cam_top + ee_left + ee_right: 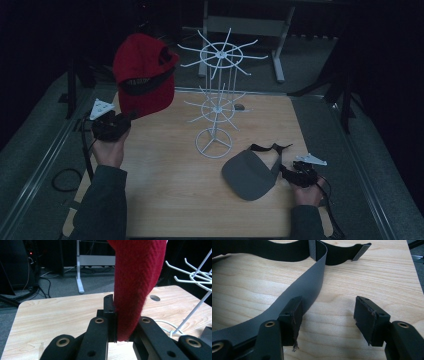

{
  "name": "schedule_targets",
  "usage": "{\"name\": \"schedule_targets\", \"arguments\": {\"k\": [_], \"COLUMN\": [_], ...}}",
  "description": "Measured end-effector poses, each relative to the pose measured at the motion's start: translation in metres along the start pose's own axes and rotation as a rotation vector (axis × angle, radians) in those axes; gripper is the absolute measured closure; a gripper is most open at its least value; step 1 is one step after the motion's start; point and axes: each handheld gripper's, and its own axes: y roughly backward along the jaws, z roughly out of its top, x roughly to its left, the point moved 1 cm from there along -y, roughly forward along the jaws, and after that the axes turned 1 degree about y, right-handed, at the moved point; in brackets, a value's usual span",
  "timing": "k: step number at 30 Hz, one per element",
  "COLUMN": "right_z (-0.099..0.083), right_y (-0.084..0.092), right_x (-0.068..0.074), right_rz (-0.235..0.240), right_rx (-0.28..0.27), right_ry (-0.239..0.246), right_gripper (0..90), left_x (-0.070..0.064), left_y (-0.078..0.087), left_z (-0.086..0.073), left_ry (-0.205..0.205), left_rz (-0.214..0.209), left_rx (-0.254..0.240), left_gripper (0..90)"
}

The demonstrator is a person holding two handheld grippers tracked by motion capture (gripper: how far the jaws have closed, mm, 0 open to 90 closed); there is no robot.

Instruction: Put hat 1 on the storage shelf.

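In the high view, the left gripper (125, 121) holds a red cap (144, 74) up above the left part of the wooden surface (170, 190), beside the white wire rack (217, 95) that stands near the middle. A grey visor (251, 174) lies flat at the right, with the right gripper (291, 172) just beside its strap.

In the left gripper view, the jaws pinch the cap's red fabric (135, 285), which rises out of them; the rack's prongs (192, 275) show at the right.

In the right gripper view, the jaws stand spread over the surface (372, 275), holding nothing. The visor's grey band (312, 287) runs past one jaw and lies against it.
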Motion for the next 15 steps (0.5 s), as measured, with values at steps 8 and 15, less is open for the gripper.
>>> {"name": "schedule_targets", "arguments": {"k": [8, 15], "right_z": [0.000, 0.000], "right_y": [0.000, 0.000], "right_x": [0.000, 0.000], "right_rz": [0.001, 0.001], "right_rx": [0.001, 0.001], "right_ry": [0.001, -0.001], "right_gripper": [39.9, 39.8], "left_x": [-0.001, -0.003], "left_y": [0.003, 0.005], "left_z": [0.006, 0.012], "left_ry": [0.001, 0.006], "left_rz": [-0.006, -0.011], "left_rx": [-0.020, -0.041], "left_gripper": [85.8, 85.8]}}
